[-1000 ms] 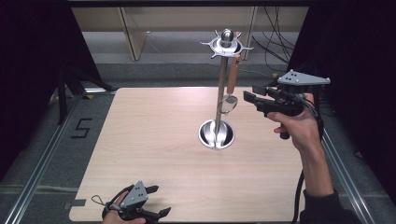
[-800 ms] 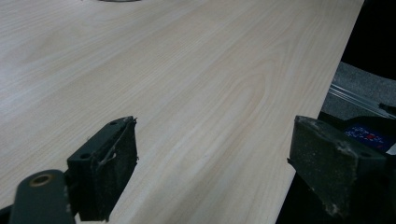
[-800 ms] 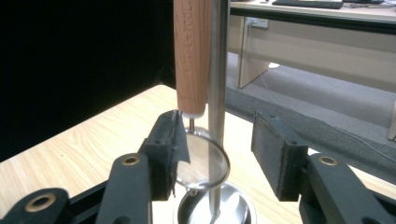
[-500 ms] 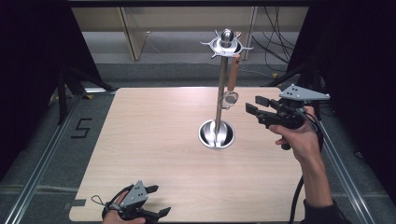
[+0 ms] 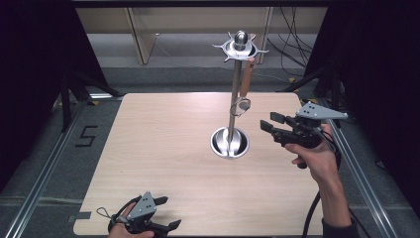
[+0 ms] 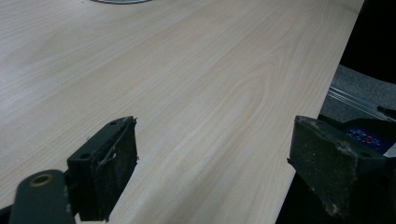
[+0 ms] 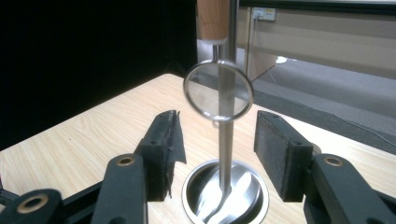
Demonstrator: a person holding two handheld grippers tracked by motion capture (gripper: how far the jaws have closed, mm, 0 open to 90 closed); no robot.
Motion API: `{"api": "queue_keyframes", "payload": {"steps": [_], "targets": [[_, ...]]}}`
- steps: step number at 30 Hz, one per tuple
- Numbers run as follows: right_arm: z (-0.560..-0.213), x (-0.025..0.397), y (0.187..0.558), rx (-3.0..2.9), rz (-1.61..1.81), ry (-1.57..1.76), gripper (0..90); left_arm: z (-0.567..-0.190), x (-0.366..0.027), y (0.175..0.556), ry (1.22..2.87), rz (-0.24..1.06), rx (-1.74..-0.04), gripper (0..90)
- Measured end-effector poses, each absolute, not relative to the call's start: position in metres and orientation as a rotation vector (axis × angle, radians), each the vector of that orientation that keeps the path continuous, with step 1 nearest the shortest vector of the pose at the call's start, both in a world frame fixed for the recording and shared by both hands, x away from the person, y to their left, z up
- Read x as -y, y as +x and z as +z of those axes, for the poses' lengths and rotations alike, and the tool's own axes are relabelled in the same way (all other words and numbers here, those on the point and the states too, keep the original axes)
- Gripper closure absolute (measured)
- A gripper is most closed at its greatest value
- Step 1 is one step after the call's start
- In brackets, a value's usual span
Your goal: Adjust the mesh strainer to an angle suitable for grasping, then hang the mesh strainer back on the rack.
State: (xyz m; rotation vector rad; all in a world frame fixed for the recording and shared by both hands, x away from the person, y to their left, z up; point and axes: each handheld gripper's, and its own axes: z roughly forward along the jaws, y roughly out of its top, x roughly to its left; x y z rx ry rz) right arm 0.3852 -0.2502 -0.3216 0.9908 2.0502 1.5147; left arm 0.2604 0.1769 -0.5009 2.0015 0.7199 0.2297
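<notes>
Right gripper view puts the hanging utensil (image 7: 218, 88) dead centre: a wooden handle running off the top edge, a round wire ring below it, dangling in front of the steel pole (image 7: 226, 140) of the stand, well above the dish-shaped base (image 7: 225, 198). The right gripper (image 7: 217, 149) has its jaws wide apart with nothing between them, framing the ring from just below, so this looks like the approach to a grab; next, I'd say, it needs to rise and push forward until the pads flank the handle or ring, then close. High view adds the hooked crown (image 5: 240, 45) at upper centre where the utensil (image 5: 243, 89) hangs, and the left gripper (image 5: 164, 213) parked at the bottom edge of the table (image 5: 148, 144). Left gripper view confirms those jaws spread wide over bare wood, holding nothing.
</notes>
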Motion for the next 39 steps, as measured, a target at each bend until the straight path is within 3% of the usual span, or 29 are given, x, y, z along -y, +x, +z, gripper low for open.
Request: {"api": "queue_keyframes", "payload": {"steps": [39], "targets": [[-0.379, 0.245, 0.382, -2.219, 1.371, 1.054, 46.4, -0.497, -0.181, 0.260, 2.013, 0.257, -0.694, 14.7]]}}
